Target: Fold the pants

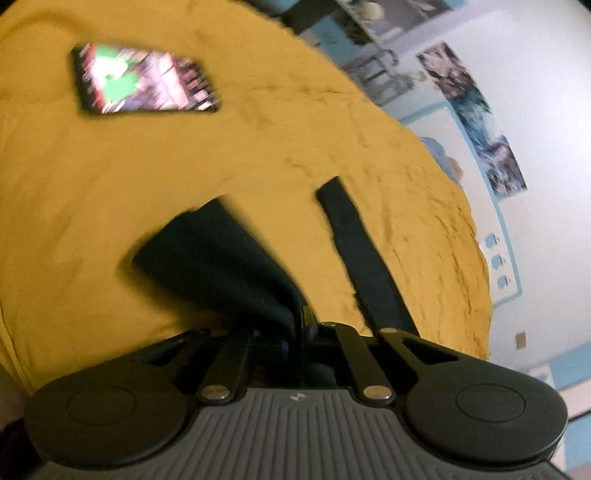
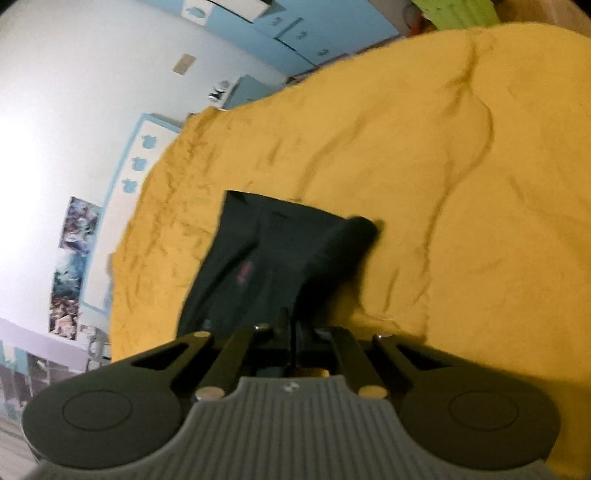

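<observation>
The pants are dark, nearly black fabric. In the left wrist view a bunch of the pants [image 1: 221,266] drapes over the left finger of my left gripper [image 1: 291,221]; the right finger [image 1: 354,240] stands bare and apart, above the yellow bedspread [image 1: 147,166]. In the right wrist view the pants [image 2: 258,254] hang from my right gripper [image 2: 314,258], whose fingers are covered by the cloth; a small red mark shows on the fabric. Both views are motion-blurred.
A phone [image 1: 140,83] with a lit screen lies on the bedspread far left of the left gripper. The bed's edge [image 2: 147,221] borders a pale wall with posters [image 1: 472,110] and blue trim. A green object [image 2: 454,11] sits beyond the bed.
</observation>
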A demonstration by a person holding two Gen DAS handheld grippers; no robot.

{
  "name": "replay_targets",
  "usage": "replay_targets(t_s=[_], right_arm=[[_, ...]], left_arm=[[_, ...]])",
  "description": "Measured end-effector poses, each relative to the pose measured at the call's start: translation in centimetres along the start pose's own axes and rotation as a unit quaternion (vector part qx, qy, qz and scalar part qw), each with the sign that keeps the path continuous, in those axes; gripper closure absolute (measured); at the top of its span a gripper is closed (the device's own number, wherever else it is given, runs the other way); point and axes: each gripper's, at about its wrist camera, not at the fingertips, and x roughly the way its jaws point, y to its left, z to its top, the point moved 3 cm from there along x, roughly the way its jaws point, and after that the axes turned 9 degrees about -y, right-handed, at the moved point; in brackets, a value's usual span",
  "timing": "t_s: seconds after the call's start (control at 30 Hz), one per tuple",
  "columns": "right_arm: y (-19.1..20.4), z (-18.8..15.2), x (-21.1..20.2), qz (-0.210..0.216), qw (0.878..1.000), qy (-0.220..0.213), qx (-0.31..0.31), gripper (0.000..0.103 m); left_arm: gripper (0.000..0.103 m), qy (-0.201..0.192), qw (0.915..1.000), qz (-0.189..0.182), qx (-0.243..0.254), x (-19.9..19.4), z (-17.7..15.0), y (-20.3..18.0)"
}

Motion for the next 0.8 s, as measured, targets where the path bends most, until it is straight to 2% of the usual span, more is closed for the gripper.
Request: replay_targets(t_s=[0.2, 0.4, 0.6, 0.8], right_arm=[[2.2, 1.7, -0.9, 0.042, 0.999, -0.010, 0.023, 0.103], [5.5, 3.5, 0.2, 0.076, 0.997, -0.012, 0.022, 0.103], [9.5, 5.7, 4.7, 0.068, 0.998, 0.002, 0.001, 0.103], [14.1, 7.1, 13.8, 0.032, 0.998, 0.044, -0.023, 0.103]], left_arm=[[0.099, 0.000, 0.9995, -0.027, 0.016, -0.2, 1.5, -3.5], [0.099, 0.009, 0.9993, -0.033, 0.015, 2.7, 3.6, -6.5], [0.099, 0.030, 0.9995, 0.001, -0.011, 9.0, 6.1, -9.4], [0.098, 0.058, 0.9962, 0.064, 0.005, 16.5, 7.4, -12.0]])
